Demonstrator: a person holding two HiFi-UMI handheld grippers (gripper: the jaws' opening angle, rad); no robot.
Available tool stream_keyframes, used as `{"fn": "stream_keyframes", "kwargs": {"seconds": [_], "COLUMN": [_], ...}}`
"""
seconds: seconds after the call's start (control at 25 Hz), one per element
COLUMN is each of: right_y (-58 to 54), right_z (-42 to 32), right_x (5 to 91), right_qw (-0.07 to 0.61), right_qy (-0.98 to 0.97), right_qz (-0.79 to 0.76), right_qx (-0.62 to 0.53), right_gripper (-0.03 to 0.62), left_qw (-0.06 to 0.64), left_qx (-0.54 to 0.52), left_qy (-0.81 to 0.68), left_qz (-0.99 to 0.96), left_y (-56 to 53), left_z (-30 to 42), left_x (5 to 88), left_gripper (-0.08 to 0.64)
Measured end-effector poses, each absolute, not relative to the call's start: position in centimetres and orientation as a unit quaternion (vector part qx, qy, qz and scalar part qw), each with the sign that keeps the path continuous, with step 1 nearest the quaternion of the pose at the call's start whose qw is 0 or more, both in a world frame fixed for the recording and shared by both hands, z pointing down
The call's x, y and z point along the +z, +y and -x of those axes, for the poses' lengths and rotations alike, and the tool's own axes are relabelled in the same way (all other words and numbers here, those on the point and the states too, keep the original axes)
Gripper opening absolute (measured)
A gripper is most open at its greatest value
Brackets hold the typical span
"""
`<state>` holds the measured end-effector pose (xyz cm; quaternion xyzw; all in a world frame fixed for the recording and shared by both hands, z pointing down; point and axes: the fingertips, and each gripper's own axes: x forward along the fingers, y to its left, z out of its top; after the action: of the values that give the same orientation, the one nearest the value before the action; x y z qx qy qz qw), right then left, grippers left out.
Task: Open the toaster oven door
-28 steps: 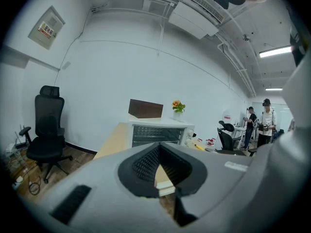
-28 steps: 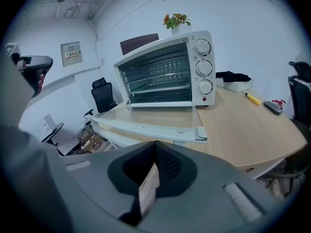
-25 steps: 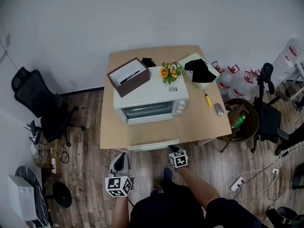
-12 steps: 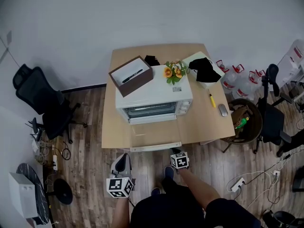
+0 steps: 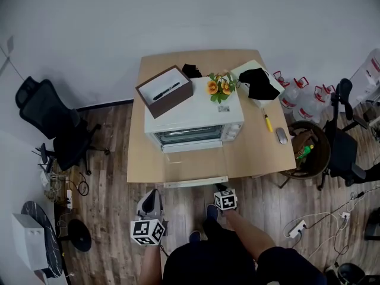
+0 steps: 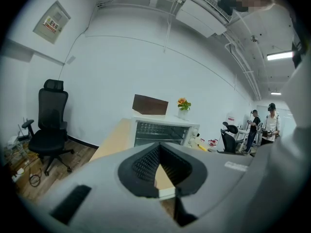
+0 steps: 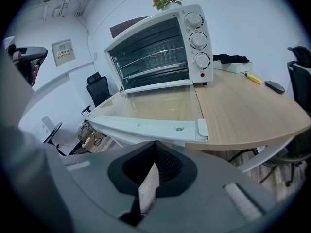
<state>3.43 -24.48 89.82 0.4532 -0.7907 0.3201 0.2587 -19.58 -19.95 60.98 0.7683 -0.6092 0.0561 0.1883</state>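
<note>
Toaster oven (image 5: 196, 119) sits mid table (image 5: 264, 153), its door (image 5: 191, 164) folded flat toward near edge. L gripper (image 5: 149, 202) & R gripper (image 5: 221, 188): jaws closed, empty, just near of door, apart from it.

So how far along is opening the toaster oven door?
Done: the toaster oven door lies flat open over the table, handle at the front edge. In hand: nothing; the left gripper and right gripper are off the table, fingers together and empty. Left: nothing that shows.
</note>
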Motion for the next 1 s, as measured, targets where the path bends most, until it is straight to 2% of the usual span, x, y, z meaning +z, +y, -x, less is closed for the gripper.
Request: {"fn": "stream_keyframes", "kwargs": {"seconds": [0.72,1.0], "right_y": [-23.4,-22.5], "right_z": [-3.2,-3.4], "right_x": [88.3,84.3], "right_qw": [0.249,0.232], "right_qy": [-0.798,-0.816], "right_qz": [-0.443,-0.45], "right_qx": [0.325,0.279], "right_gripper": [0.008,0.008], "left_qw": [0.188,0.164], "left_qx": [0.05,0.07], "left_qy": [-0.601,-0.597], "left_qz": [-0.775,-0.782], "left_y": [-19.6,-19.4], "left_z": [19.4,18.8], "left_x": [60.7,60.4], "left_gripper": [-0.005,-0.005]}}
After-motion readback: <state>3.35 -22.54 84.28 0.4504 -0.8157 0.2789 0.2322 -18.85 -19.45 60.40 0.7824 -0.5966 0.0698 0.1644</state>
